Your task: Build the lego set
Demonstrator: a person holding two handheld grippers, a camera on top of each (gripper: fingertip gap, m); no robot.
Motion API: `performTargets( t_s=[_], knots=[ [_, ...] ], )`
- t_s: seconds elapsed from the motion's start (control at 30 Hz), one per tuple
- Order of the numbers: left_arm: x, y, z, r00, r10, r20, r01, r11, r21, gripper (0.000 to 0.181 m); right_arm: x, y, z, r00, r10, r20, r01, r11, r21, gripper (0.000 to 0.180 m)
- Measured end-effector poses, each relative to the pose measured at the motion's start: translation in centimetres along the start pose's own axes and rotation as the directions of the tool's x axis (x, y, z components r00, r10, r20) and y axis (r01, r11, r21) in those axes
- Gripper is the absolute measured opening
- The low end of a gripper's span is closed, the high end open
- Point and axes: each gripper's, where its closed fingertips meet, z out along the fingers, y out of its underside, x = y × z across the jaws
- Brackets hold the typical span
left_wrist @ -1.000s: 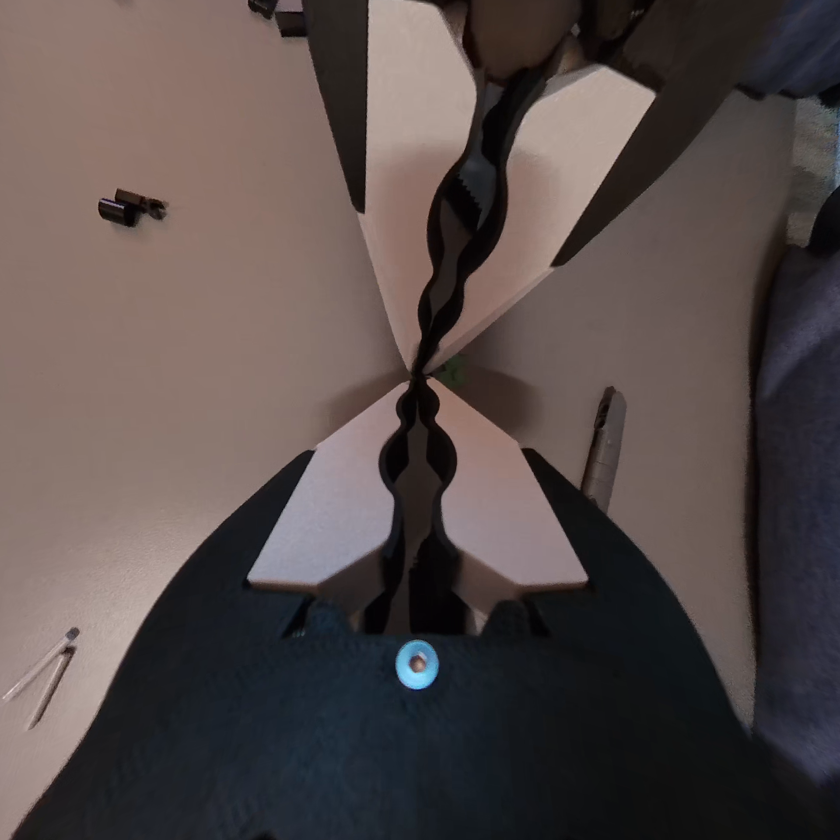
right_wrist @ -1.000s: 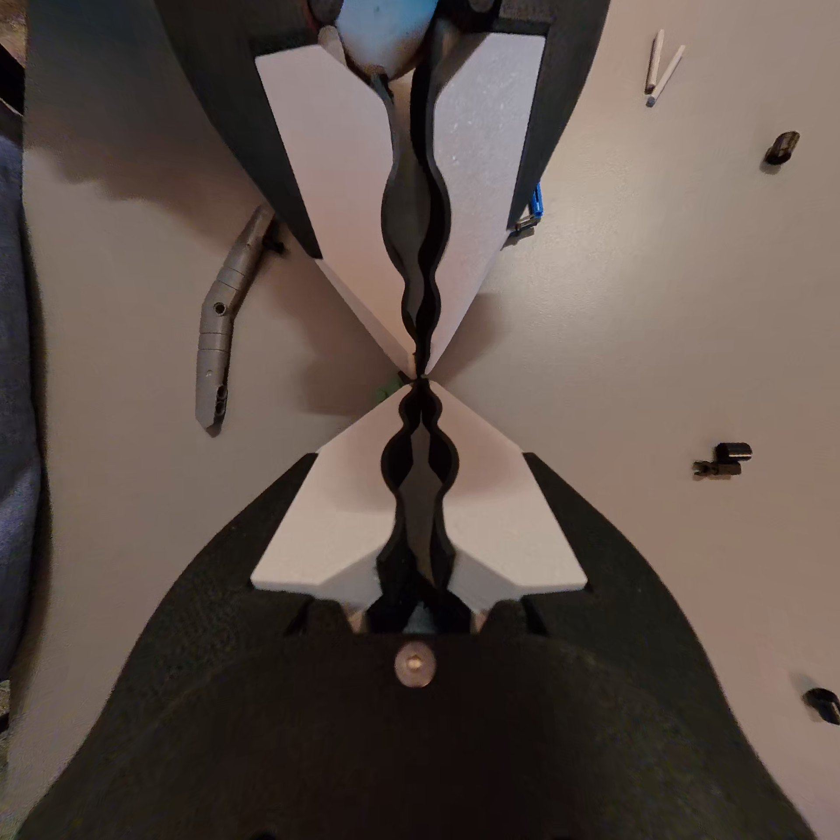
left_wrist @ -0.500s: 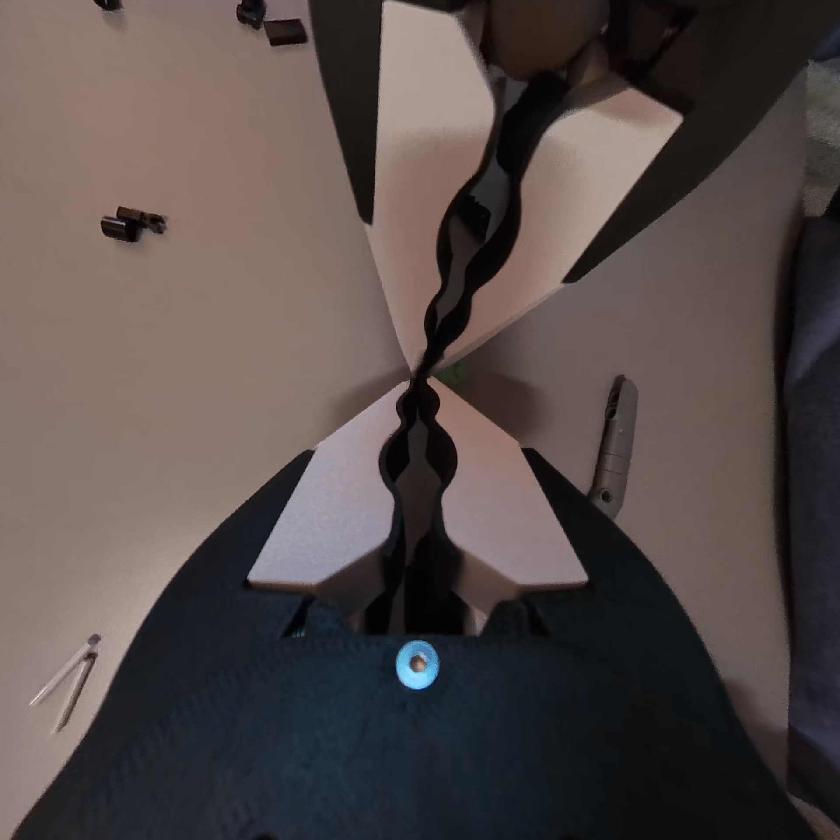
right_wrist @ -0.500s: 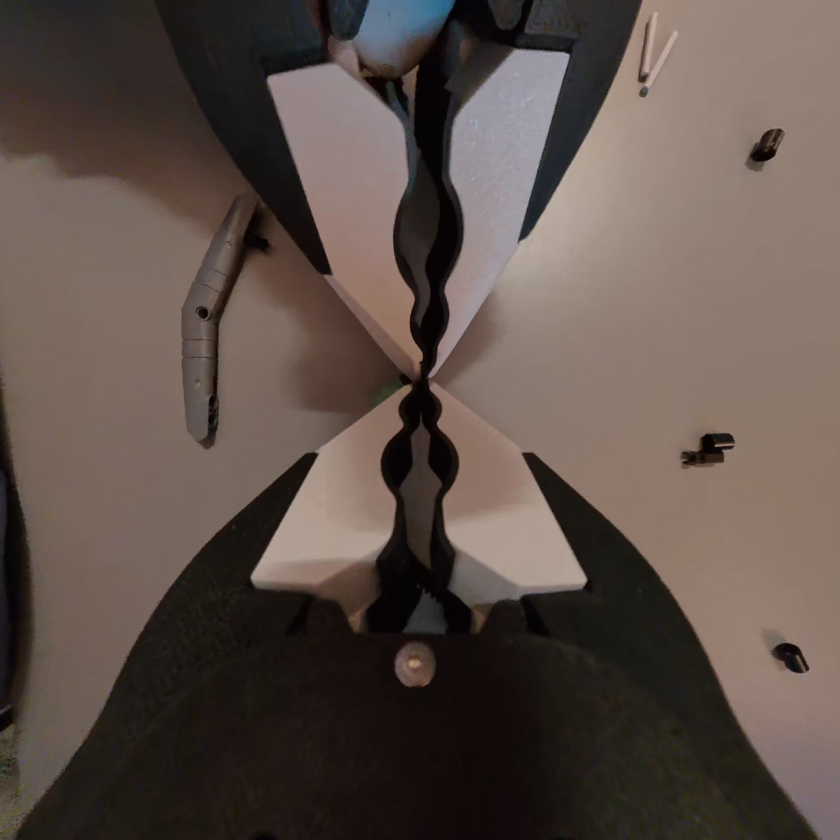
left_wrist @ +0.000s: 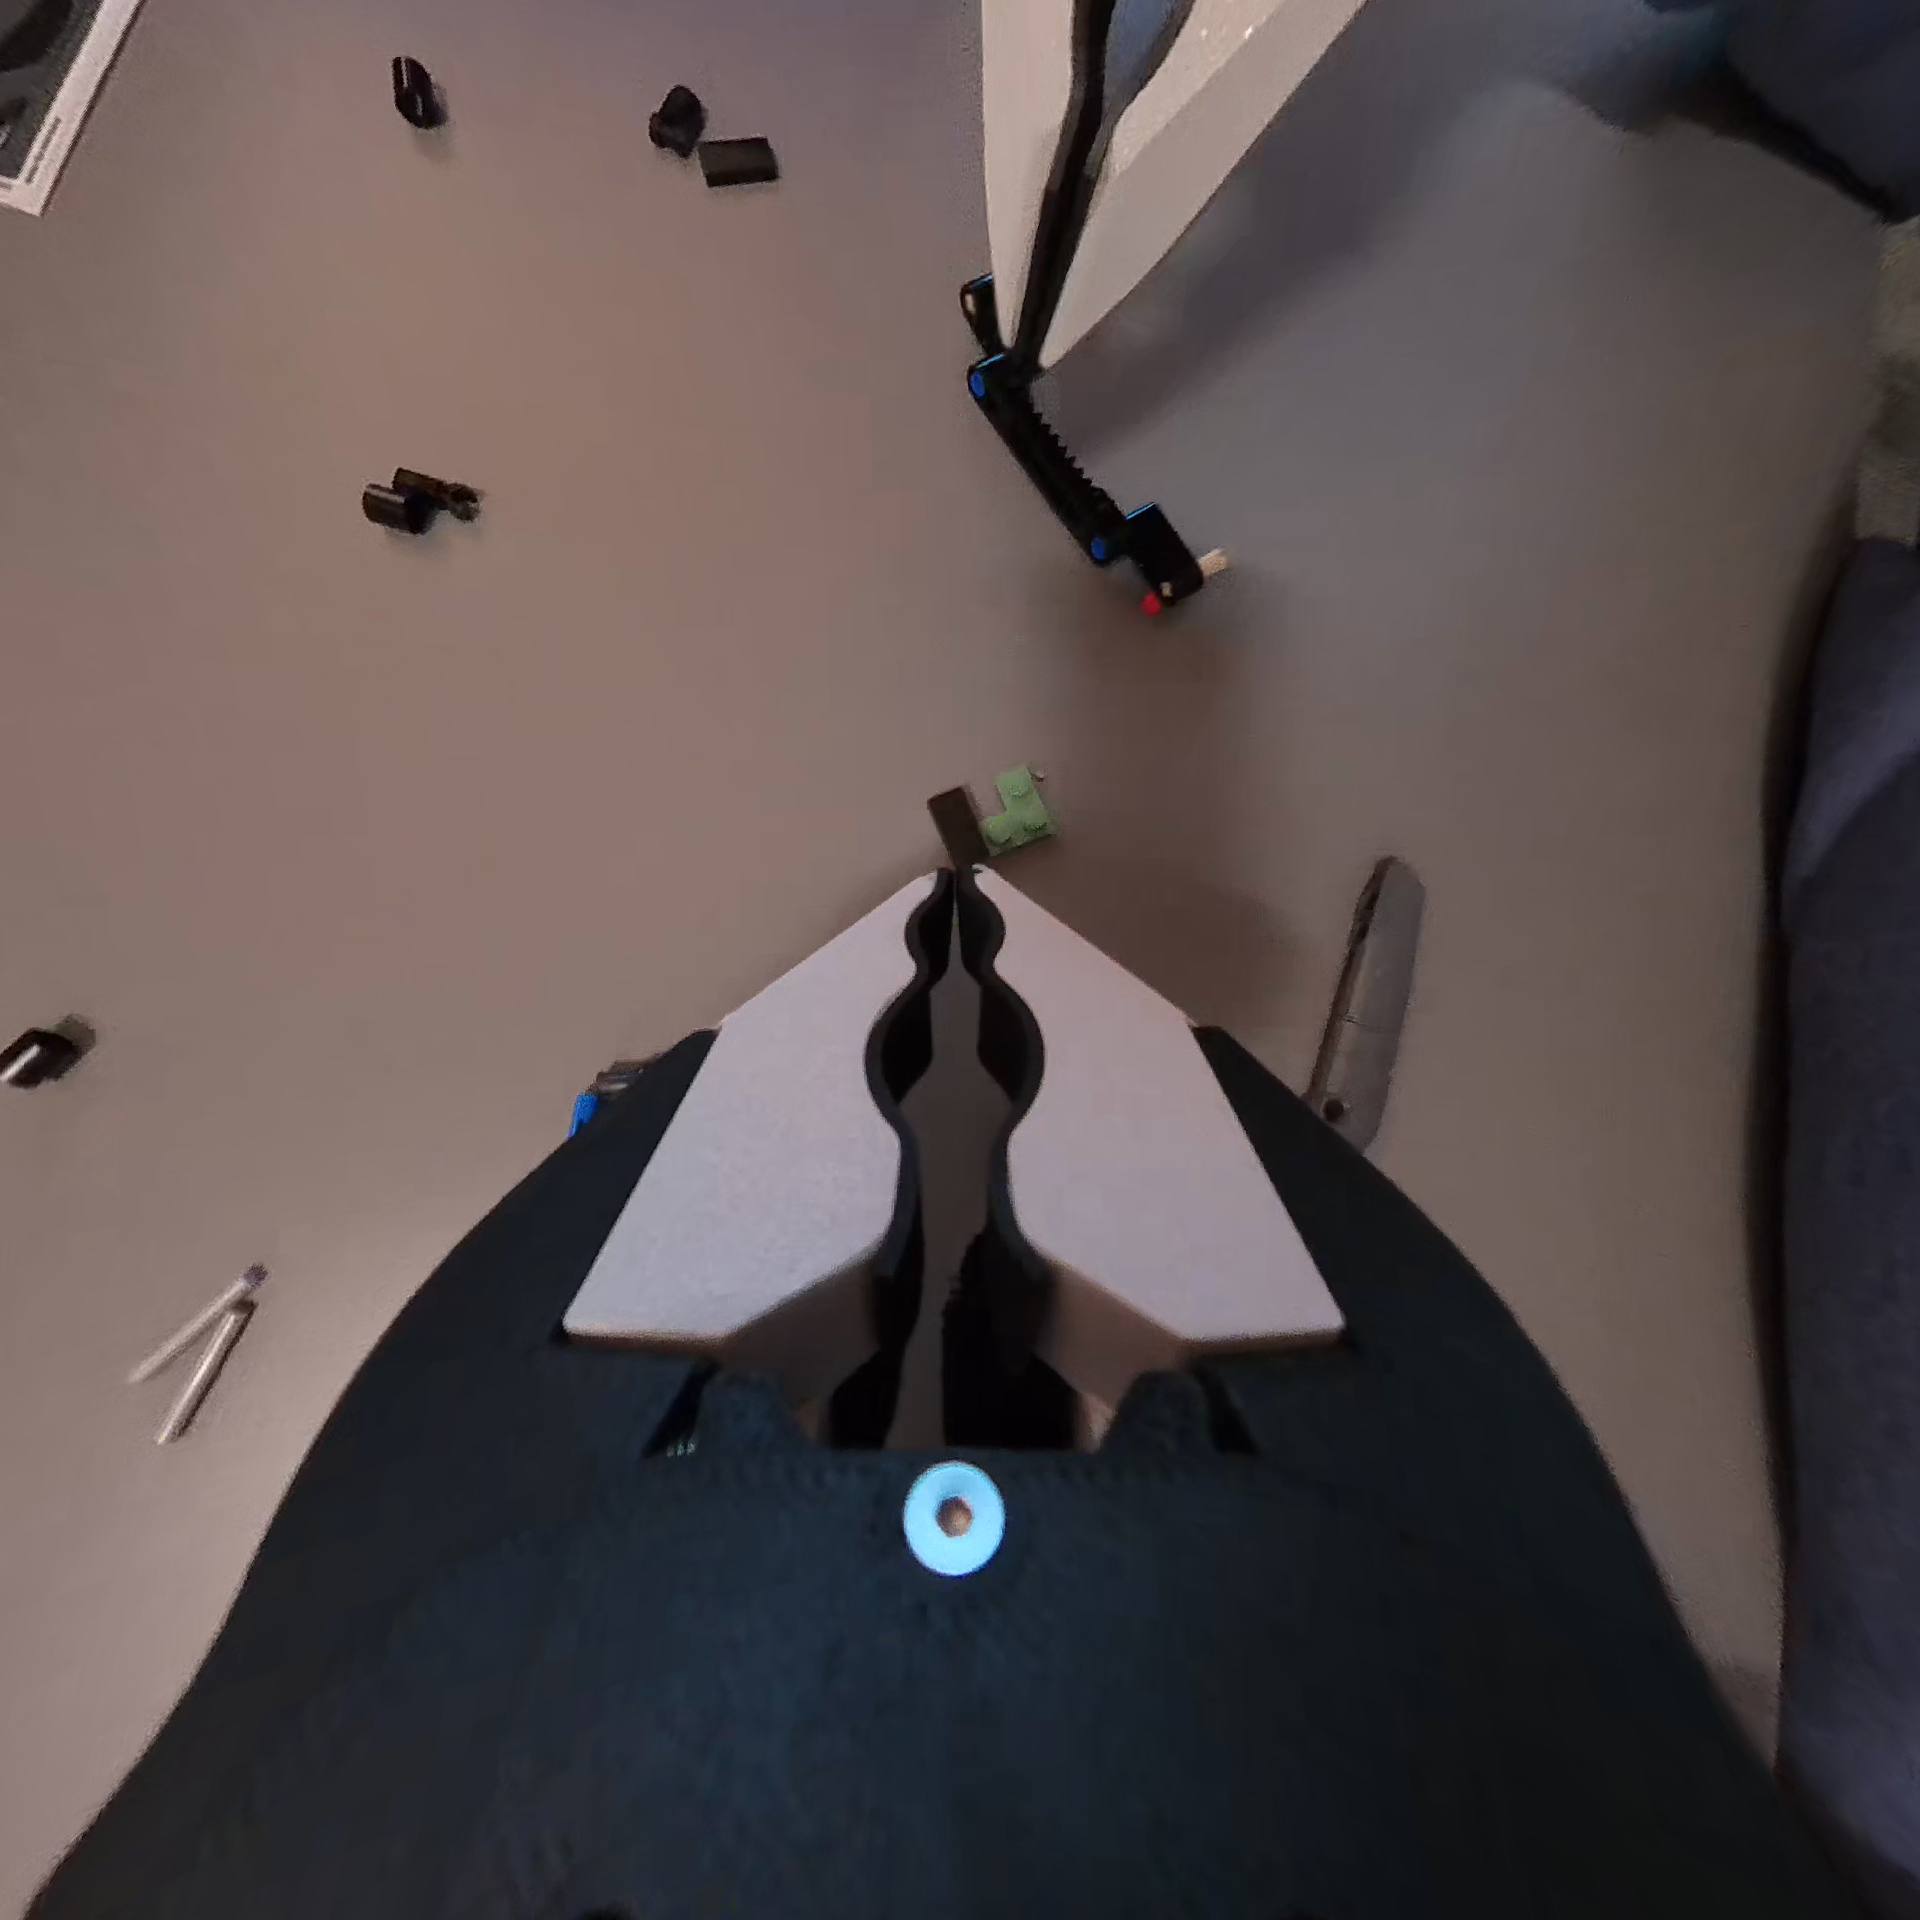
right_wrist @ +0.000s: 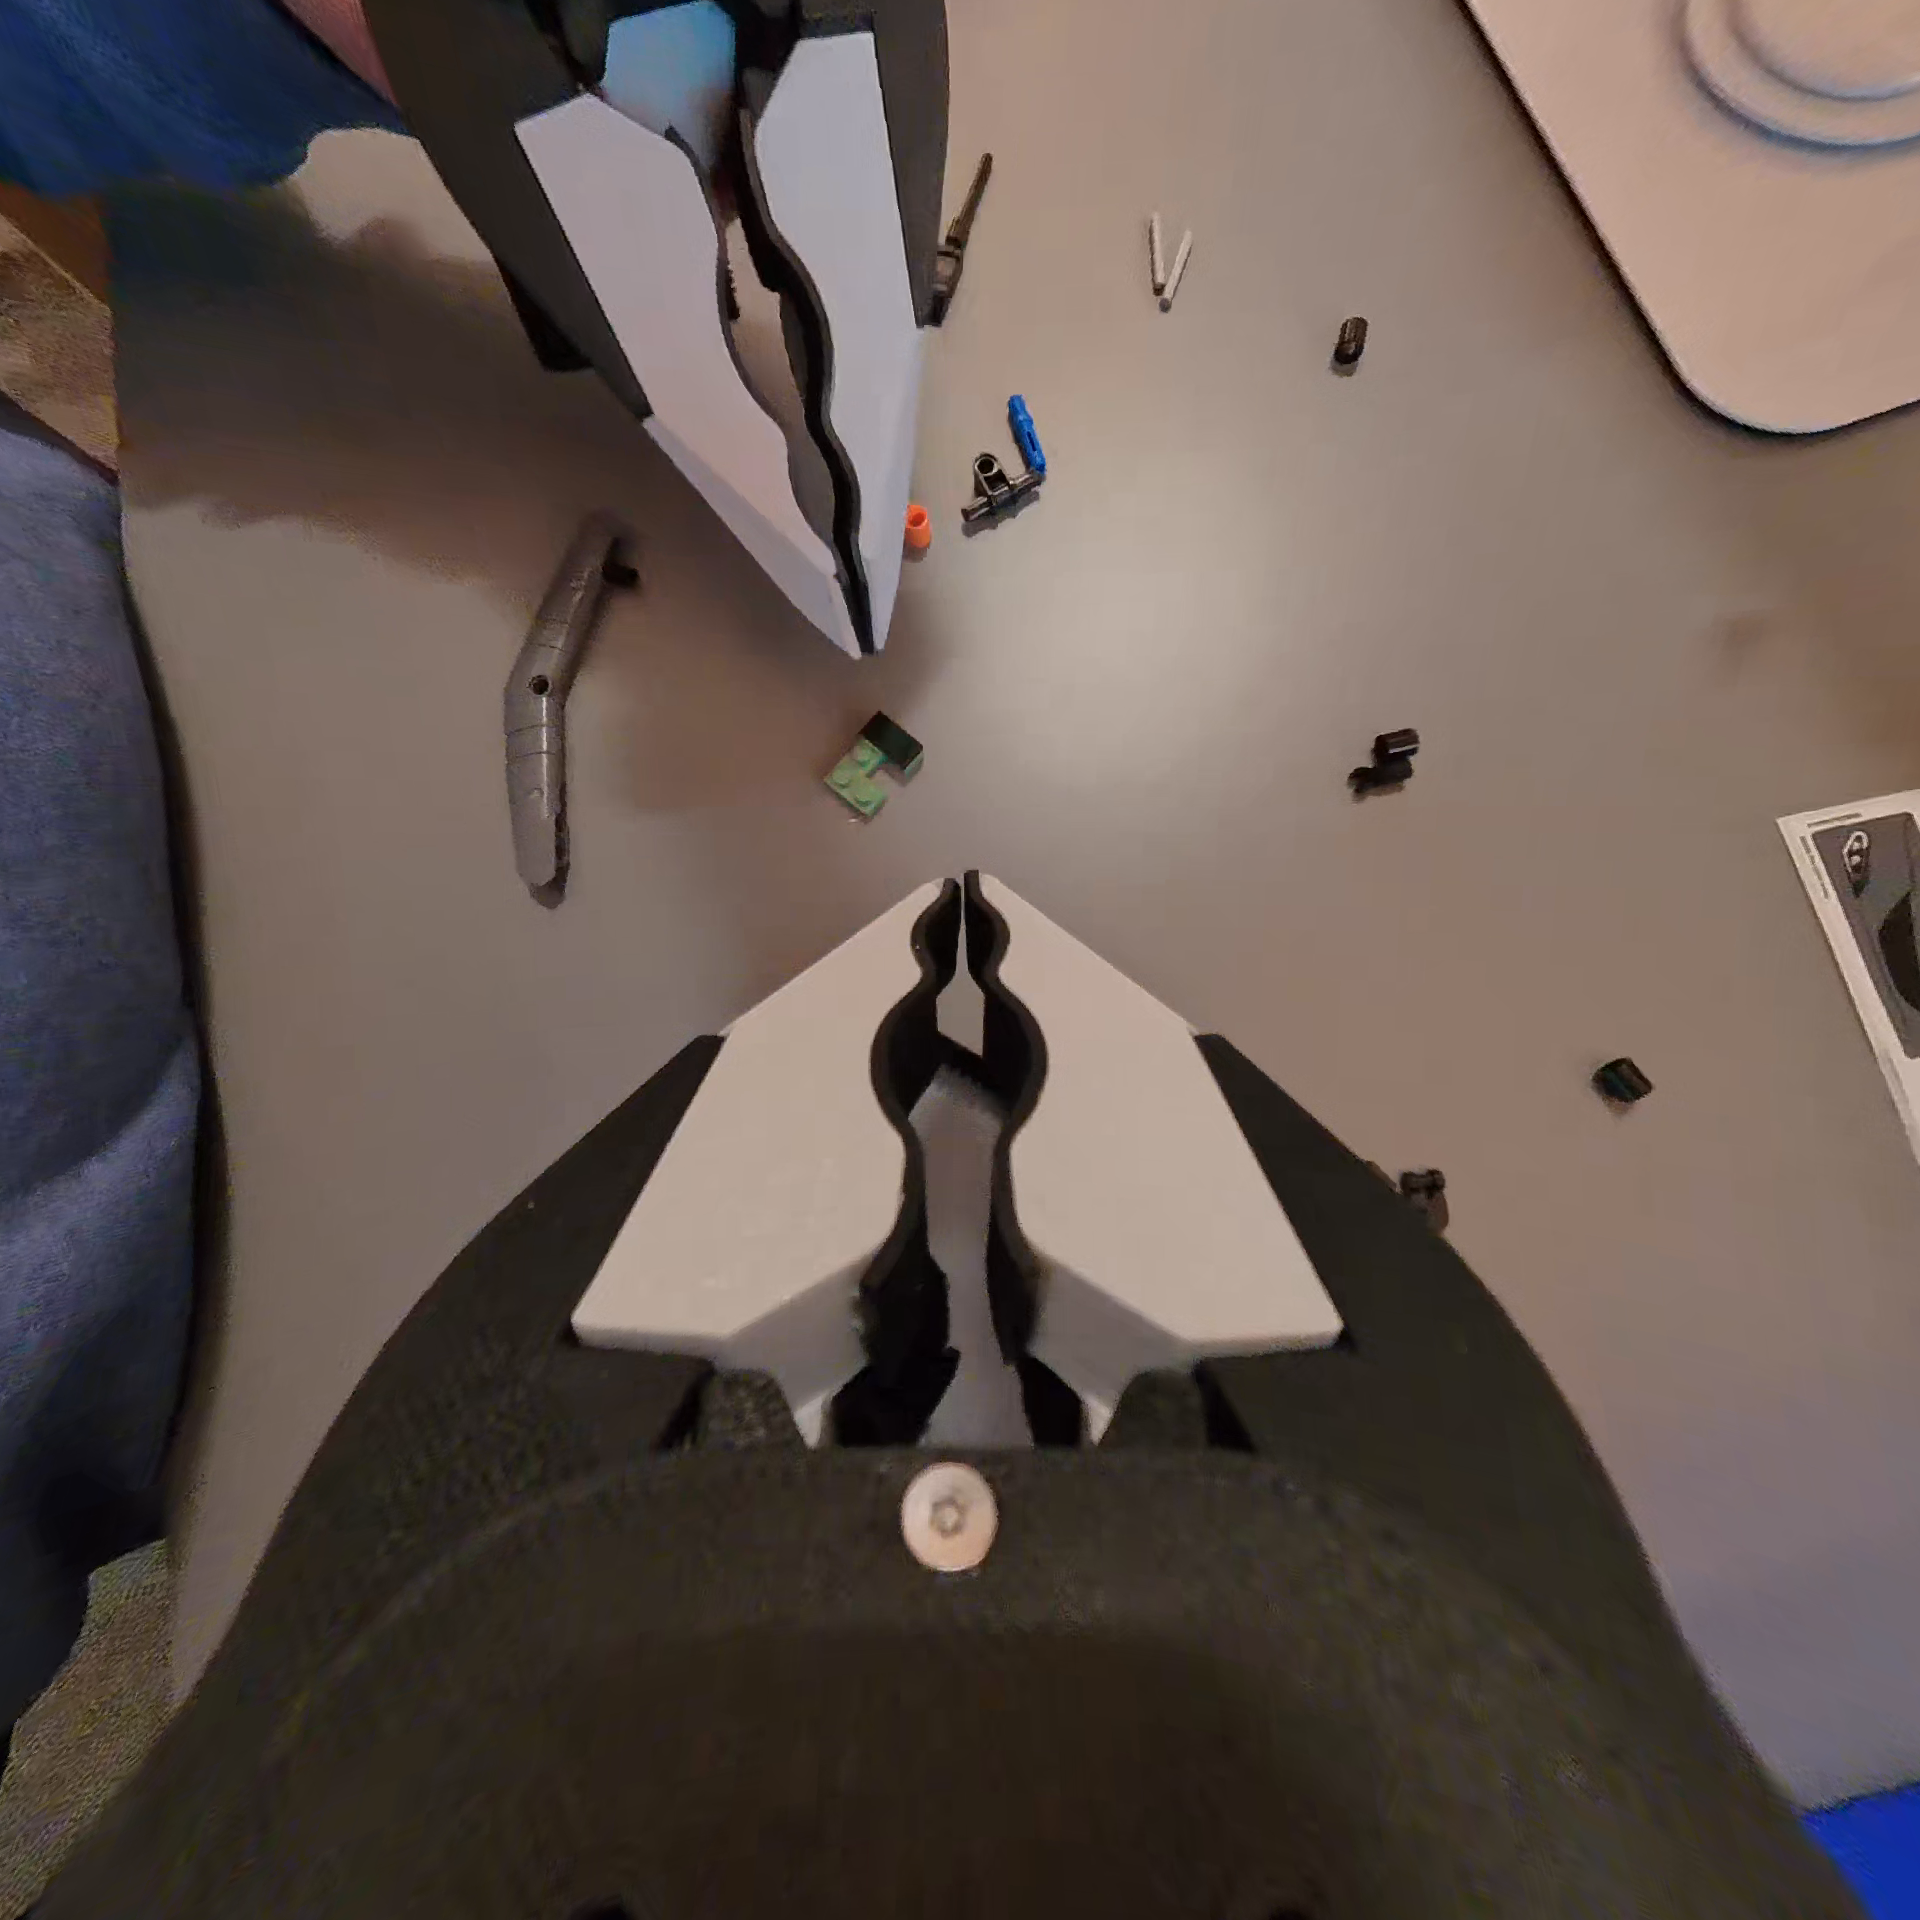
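Jaws, left gripper: pressed together at the tips, nothing between them. They hang just short of the green corner plate, not touching it.

Jaws, right gripper: a hairline apart at the tips. The toothed bar, black with blue pins, juts out below them in the upper middle of the left wrist view. I judge it clamped, though the contact itself is hidden.

Green corner plate: flat on the table, centre frame, between my two sets of tips. A black block sits at its inner corner; whether it is fully pressed home I cannot tell.

Loose stock, right wrist view:
- grey bent beam, left of the plate
- orange stub, black connector and blue pin, above the plate
- two pale rods, upper middle
- small black pieces, scattered right
- booklet, right edge

Hazards, as I judge them:
- Going in with my left jaws this tight would shove the plate along the smooth table instead of gripping it, and could pop the black block off.
- The dangling bar could sweep the plate or nearby bits if my right side drops low.
- A grip on one end of the bar invites it to pivot under any push.
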Motion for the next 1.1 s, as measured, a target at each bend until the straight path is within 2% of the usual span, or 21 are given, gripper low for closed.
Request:
performTargets(
  t_s=[0.13, 0.27, 0.43, 0.57, 0.73, 0.83, 0.9, 1.1],
  knots=[
    [0.1, 0.3, -0.3, 0.992, 0.067, 0.106, -0.061, 0.997, -0.057, 0.000, 0.9, 0.2, -1.2, 0.996, 0.023, -0.081, -0.021, 1.000, 0.022, 0.003],
    [0.5, 0.1, -2.0, 0.982, 0.069, 0.174, -0.070, 0.998, -0.001, 0.001, 4.0, 0.9, -4.2, 0.960, 0.115, -0.254, -0.101, 0.993, 0.067, 0.025],
    [1.3, 0.8, -4.3, 0.975, 0.022, 0.222, -0.043, 0.995, 0.090, 0.010, 6.4, 2.1, -6.3, 0.908, 0.122, -0.402, -0.126, 0.992, 0.016, 0.027],
    [1.6, 2.3, -6.3, 0.958, 0.002, 0.286, -0.036, 0.993, 0.114, 0.012, 7.7, 2.8, -5.7, 0.896, 0.135, -0.424, -0.168, 0.985, -0.041, 0.027],
    [2.4, 4.1, -8.4, 0.947, -0.050, 0.317, -0.004, 0.985, 0.170, 0.013, 8.8, 4.3, -6.9, 0.860, 0.191, -0.474, -0.256, 0.964, -0.076, 0.023],
    [2.5, 5.2, -8.5, 0.943, -0.061, 0.326, 0.004, 0.985, 0.173, 0.012, 7.7, 5.5, -5.2, 0.874, 0.261, -0.409, -0.317, 0.946, -0.073, 0.019],
    [2.6, 5.5, -8.3, 0.948, -0.073, 0.311, 0.015, 0.982, 0.187, 0.012, 7.6, 6.9, -3.8, 0.871, 0.257, -0.418, -0.331, 0.937, -0.114, 0.018],
    [3.0, 5.2, -7.8, 0.954, -0.054, 0.296, -0.006, 0.980, 0.199, 0.012, 9.1, 7.9, -1.7, 0.836, 0.347, -0.425, -0.406, 0.912, -0.055, 0.012]
  ],
)
